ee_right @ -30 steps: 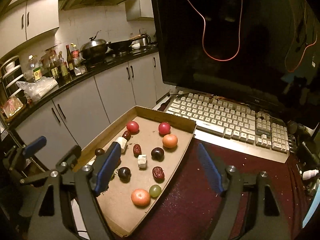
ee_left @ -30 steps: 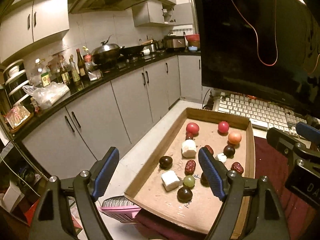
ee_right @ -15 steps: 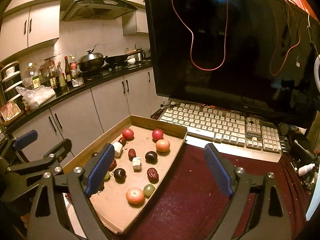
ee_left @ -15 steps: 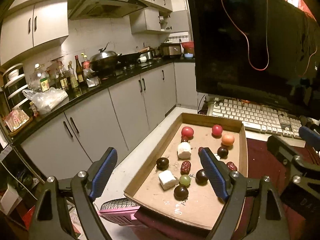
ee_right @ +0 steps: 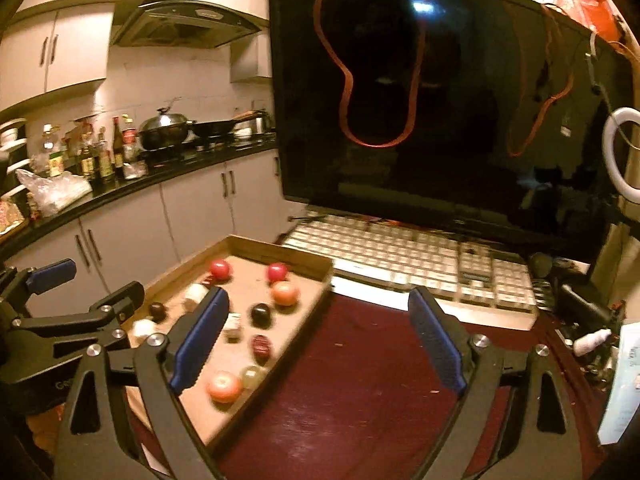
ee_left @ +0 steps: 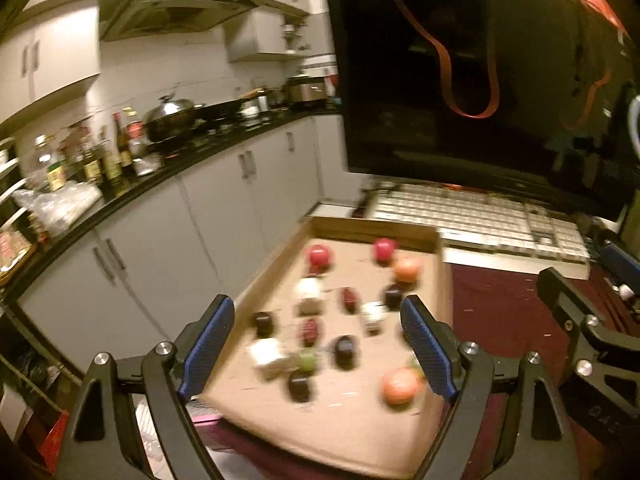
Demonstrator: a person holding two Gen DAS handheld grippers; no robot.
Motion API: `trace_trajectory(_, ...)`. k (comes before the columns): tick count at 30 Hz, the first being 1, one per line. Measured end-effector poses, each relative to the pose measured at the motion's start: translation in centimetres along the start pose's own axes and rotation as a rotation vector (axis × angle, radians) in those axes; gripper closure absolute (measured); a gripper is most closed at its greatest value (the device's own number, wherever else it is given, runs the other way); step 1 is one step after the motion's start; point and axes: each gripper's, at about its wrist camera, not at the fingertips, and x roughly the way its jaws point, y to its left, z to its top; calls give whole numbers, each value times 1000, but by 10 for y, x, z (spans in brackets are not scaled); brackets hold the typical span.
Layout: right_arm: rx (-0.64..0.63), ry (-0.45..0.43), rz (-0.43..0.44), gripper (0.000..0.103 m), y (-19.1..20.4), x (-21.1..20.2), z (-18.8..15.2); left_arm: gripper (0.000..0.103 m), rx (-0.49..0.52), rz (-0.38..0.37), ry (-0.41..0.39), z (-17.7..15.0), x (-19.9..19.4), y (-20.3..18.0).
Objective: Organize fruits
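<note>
Left wrist view, blurred: my left gripper (ee_left: 316, 338) hangs above a shallow cardboard tray (ee_left: 372, 229) with its blue-padded jaws spread wide and nothing between the pads. The tray sits on a dark red mat (ee_left: 496, 312) and holds the scattered fruits: two red ones (ee_left: 319, 256) at the far end, an orange one (ee_left: 407, 269) beside them, another orange one (ee_left: 400, 387) near the close right corner, several dark round ones (ee_left: 344, 350), a green grape (ee_left: 307, 360) and white pieces (ee_left: 266, 352). Behind the tray lie a white keyboard (ee_left: 476, 216) and a large dark monitor (ee_left: 480, 80). At the right edge I see part of my right gripper (ee_left: 588, 344).

Right wrist view: my right gripper (ee_right: 320, 338) is released too, its jaws having just widened, with only the red mat (ee_right: 360, 380) and the tray's right rim (ee_right: 280, 364) between them. The tray lies to the lower left, fruit inside, including an orange one (ee_right: 224, 387) closest to me. My left gripper (ee_right: 84, 308) shows at the left edge. Kitchen cabinets (ee_right: 132, 236) and a countertop with bottles (ee_right: 100, 156) fill the background.
</note>
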Motion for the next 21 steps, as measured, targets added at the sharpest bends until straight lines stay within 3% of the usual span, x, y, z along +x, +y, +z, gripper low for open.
trace_trajectory(6,45,94,-213,9,-88,18,-14,18,76,-202,57,13,32,-91)
trace_trajectory(10,129,188,-352,9,-158,44,-27,18,133,-328,177,13,85,-172)
trace_trajectory(13,179,275,-394,9,-195,69,-42,18,134,-352,272,4,122,-208)
trace_trajectory(15,207,338,-434,9,-210,84,-52,18,144,-319,339,-4,146,-220)
trace_trajectory(18,263,395,-396,9,-220,95,-66,16,180,-298,314,-7,151,-222)
trace_trajectory(21,269,461,-411,9,-222,102,-74,12,173,-302,321,-6,147,-219)
